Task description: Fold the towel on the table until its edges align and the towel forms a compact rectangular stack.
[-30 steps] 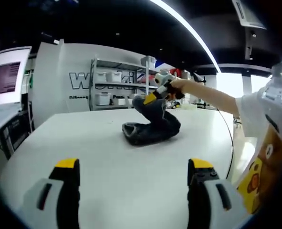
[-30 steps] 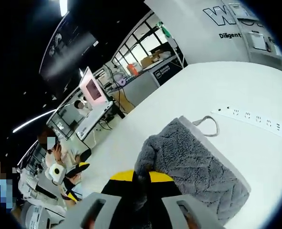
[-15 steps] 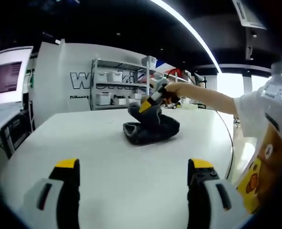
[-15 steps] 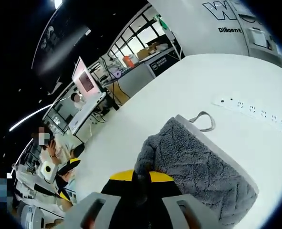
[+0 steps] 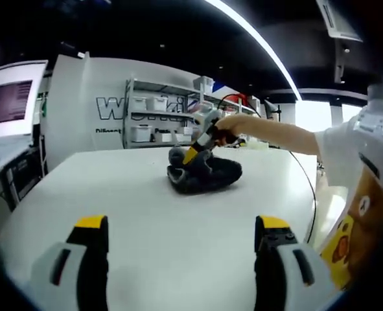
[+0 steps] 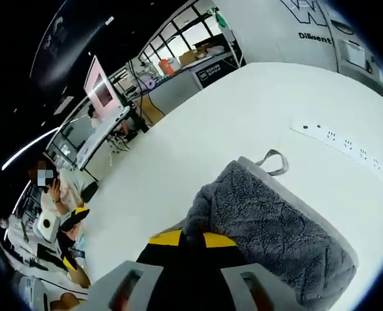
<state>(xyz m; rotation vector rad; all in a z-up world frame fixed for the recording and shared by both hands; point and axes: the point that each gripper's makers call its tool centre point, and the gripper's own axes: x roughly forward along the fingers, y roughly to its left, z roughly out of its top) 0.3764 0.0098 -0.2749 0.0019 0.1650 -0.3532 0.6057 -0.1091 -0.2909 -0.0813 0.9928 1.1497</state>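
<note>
One towel (image 5: 203, 175), dark grey, plush and ribbed, lies bunched in a loose heap toward the far middle of the white table (image 5: 146, 220). The left gripper (image 5: 181, 227) hangs near the table's near edge with its two yellow-tipped jaws wide apart, gripping nothing. The right gripper (image 6: 186, 241) has its jaws clamped on a fold of the towel; a pale hem and a small hanging loop (image 6: 273, 161) show. One white power strip (image 6: 347, 150) lies flat near the table's edge.
</note>
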